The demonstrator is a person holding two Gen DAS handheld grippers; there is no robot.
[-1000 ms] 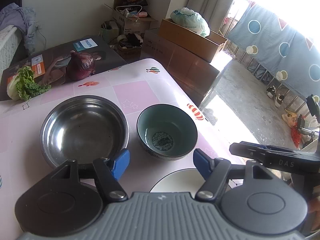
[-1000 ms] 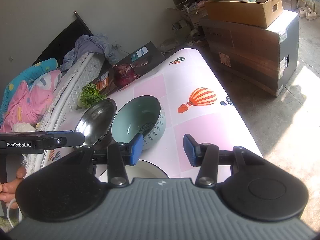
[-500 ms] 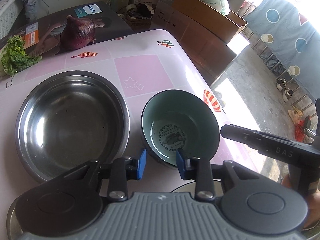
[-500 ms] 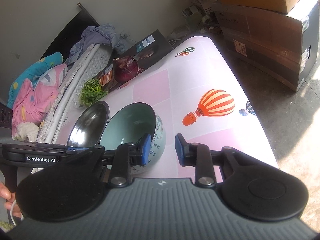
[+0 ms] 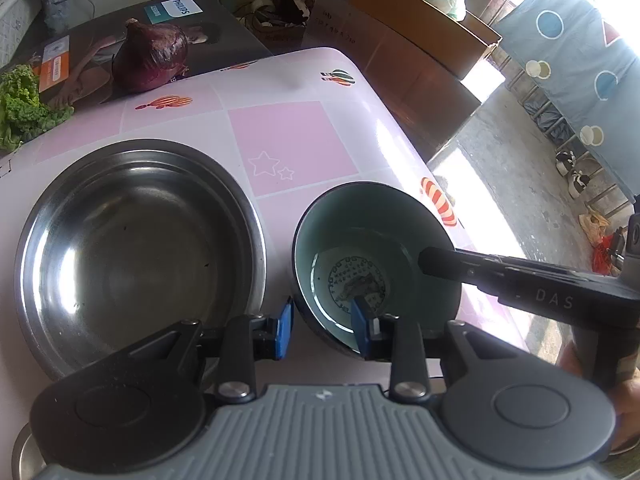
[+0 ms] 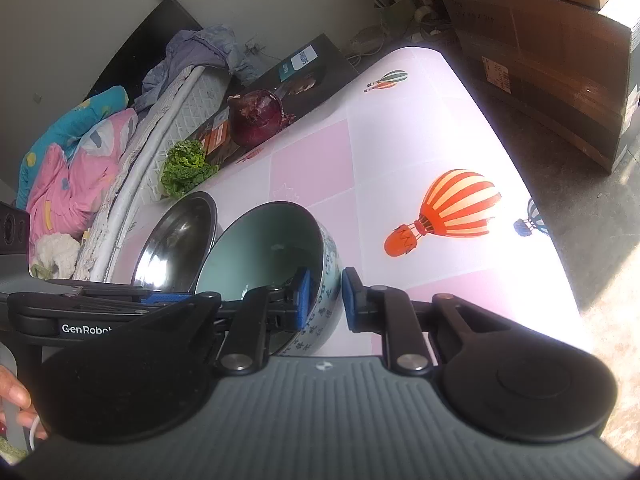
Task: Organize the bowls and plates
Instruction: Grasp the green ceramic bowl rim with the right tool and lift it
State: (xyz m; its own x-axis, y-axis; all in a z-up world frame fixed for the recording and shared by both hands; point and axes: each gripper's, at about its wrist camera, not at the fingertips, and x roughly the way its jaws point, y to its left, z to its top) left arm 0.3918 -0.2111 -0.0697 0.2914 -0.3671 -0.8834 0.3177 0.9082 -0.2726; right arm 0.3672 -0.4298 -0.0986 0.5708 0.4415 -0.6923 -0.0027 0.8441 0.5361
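Observation:
A teal ceramic bowl (image 5: pixel 380 248) with a blue-and-white outside (image 6: pixel 264 248) sits on the pink table beside a larger steel bowl (image 5: pixel 136 240), which also shows in the right wrist view (image 6: pixel 176 240). My left gripper (image 5: pixel 322 326) straddles the ceramic bowl's near rim, one blue finger inside and one outside. My right gripper (image 6: pixel 324 298) straddles the bowl's right wall the same way. Both have closed onto the rim. The right gripper's finger (image 5: pixel 460 262) shows inside the bowl in the left wrist view.
A red cabbage (image 5: pixel 150 56) and green lettuce (image 5: pixel 24 108) lie at the table's far left on a dark box (image 5: pixel 192 28). Cardboard boxes (image 6: pixel 560 60) stand on the floor beyond the table's right edge (image 6: pixel 520 168). Bedding (image 6: pixel 80 152) lies left.
Both grippers moved forward onto the ceramic bowl and narrowed from open to gripping its rim. The white plate seen near the grippers a second ago is out of view.

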